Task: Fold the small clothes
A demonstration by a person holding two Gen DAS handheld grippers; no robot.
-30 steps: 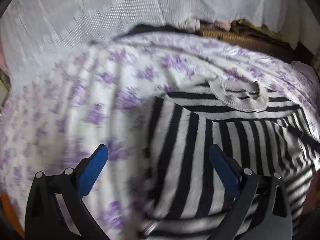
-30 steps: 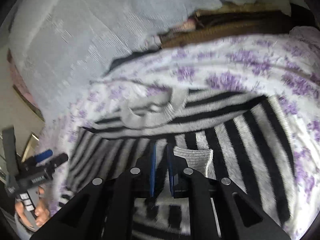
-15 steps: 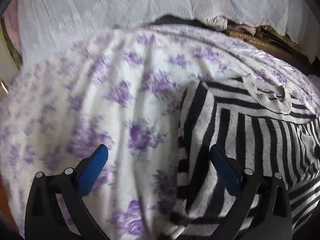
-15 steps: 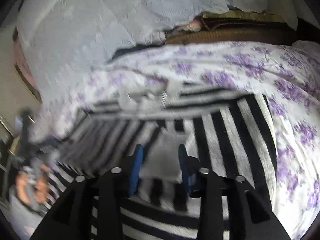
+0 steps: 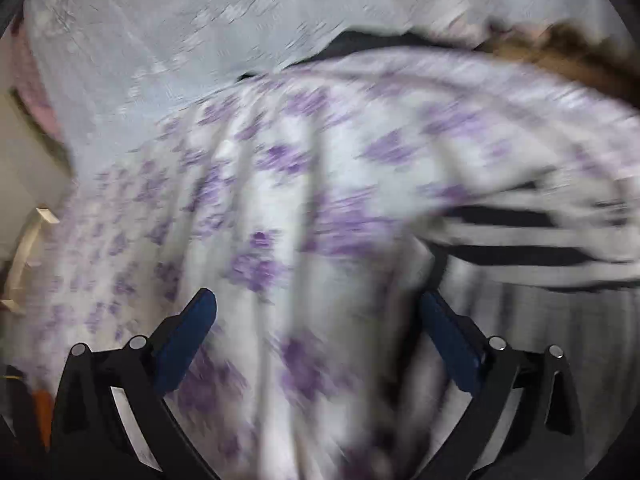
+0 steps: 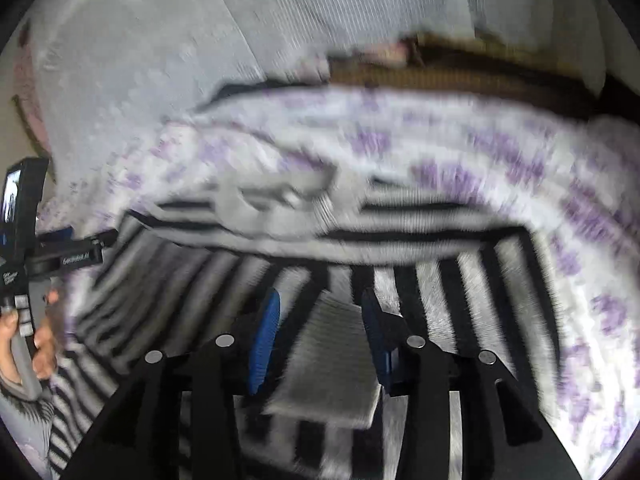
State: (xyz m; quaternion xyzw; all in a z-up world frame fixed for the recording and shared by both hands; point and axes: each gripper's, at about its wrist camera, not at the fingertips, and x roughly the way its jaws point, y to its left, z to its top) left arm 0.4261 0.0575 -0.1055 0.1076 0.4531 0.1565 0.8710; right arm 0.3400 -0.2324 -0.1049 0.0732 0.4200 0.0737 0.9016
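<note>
A black-and-white striped knit sweater point(image 6: 440, 280) lies on a bed sheet with purple flowers point(image 6: 480, 168). Its grey ribbed collar point(image 6: 276, 200) lies at the far side. A sleeve is folded over the body, and its grey ribbed cuff point(image 6: 332, 360) lies between the fingers of my right gripper point(image 6: 320, 324), which is open over it. My left gripper point(image 5: 316, 320) is open and empty over the sheet, left of the sweater's edge point(image 5: 540, 240). It also shows at the left of the right wrist view point(image 6: 72, 248). Both views are blurred.
A pale textured cover point(image 5: 200, 32) hangs behind the bed. Brown wicker point(image 6: 460, 76) shows at the far right edge. A cream frame point(image 5: 28, 256) stands off the bed's left side.
My right gripper has opened and let go of the sleeve cuff, which now lies on the sweater. My left gripper has swung left, off the sweater and over the bare sheet.
</note>
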